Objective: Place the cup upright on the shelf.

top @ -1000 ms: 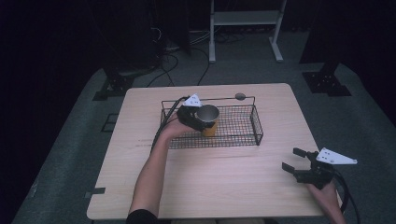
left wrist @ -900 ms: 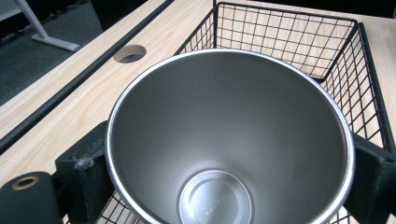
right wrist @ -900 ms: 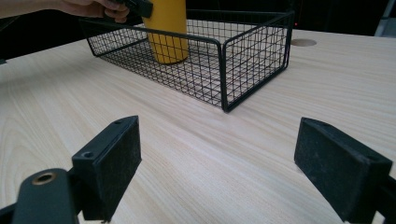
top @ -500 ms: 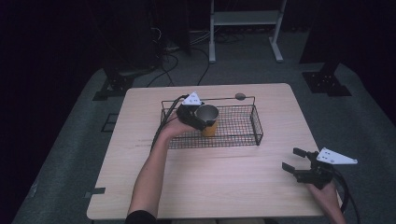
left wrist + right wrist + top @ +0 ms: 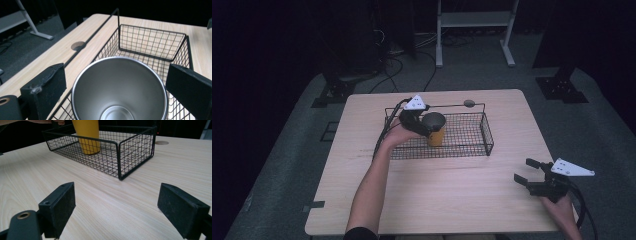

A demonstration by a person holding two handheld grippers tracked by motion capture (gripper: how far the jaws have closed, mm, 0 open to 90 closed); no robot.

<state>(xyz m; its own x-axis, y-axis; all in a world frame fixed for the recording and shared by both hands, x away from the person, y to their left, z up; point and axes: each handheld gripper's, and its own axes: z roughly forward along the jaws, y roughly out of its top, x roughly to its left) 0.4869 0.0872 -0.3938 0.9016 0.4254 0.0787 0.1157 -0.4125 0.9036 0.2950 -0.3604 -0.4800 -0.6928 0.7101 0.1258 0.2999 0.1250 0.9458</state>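
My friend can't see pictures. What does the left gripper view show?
A shiny round steel cup, seen from above and empty, sits between the two black jaws of the left hand-held gripper, though whether they touch it cannot be told. Under and beyond it is a black wire basket on a pale wooden table.

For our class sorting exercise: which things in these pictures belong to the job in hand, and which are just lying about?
Part of the job:
- yellow cup, standing in the basket
- wire basket
- left gripper, jaws either side of the cup

Just there:
- right gripper, open, idle above the table
- white stand on the floor beyond
- cables on the floor
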